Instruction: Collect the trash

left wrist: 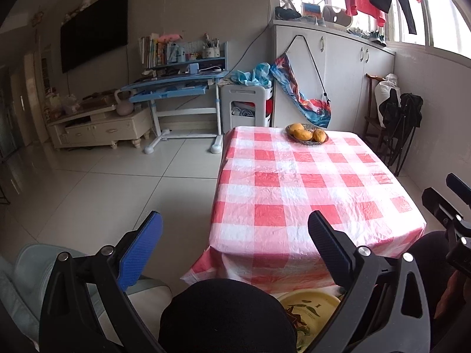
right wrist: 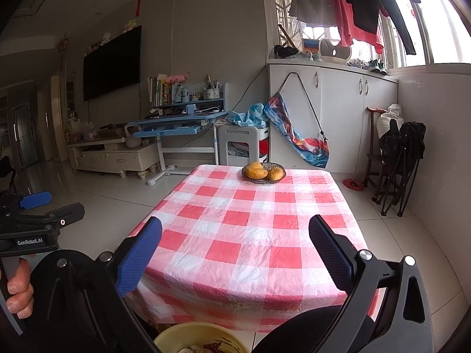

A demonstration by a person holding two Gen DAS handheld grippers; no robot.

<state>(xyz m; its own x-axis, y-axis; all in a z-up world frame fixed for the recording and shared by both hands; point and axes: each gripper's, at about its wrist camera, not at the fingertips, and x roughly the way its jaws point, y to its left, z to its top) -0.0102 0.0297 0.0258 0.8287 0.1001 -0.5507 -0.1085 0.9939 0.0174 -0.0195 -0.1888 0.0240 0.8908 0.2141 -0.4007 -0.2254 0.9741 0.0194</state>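
Note:
A yellow basin [left wrist: 312,303] holding brownish scraps sits low in front of the table, between dark-clad knees; it also shows in the right wrist view [right wrist: 188,334]. My left gripper [left wrist: 235,229] is open and empty, held above the basin at the table's near edge. My right gripper [right wrist: 235,232] is open and empty over the near end of the red-and-white checked tablecloth [right wrist: 250,235]. The left gripper also shows at the left of the right wrist view [right wrist: 47,209]. No loose trash shows on the tablecloth [left wrist: 294,182].
A woven dish of mangoes [left wrist: 307,134] stands at the table's far end, also in the right wrist view [right wrist: 263,172]. A blue desk [left wrist: 176,88], white stool [left wrist: 247,106], white cabinets [left wrist: 338,67] and folded chairs [right wrist: 400,158] ring the tiled floor [left wrist: 103,182].

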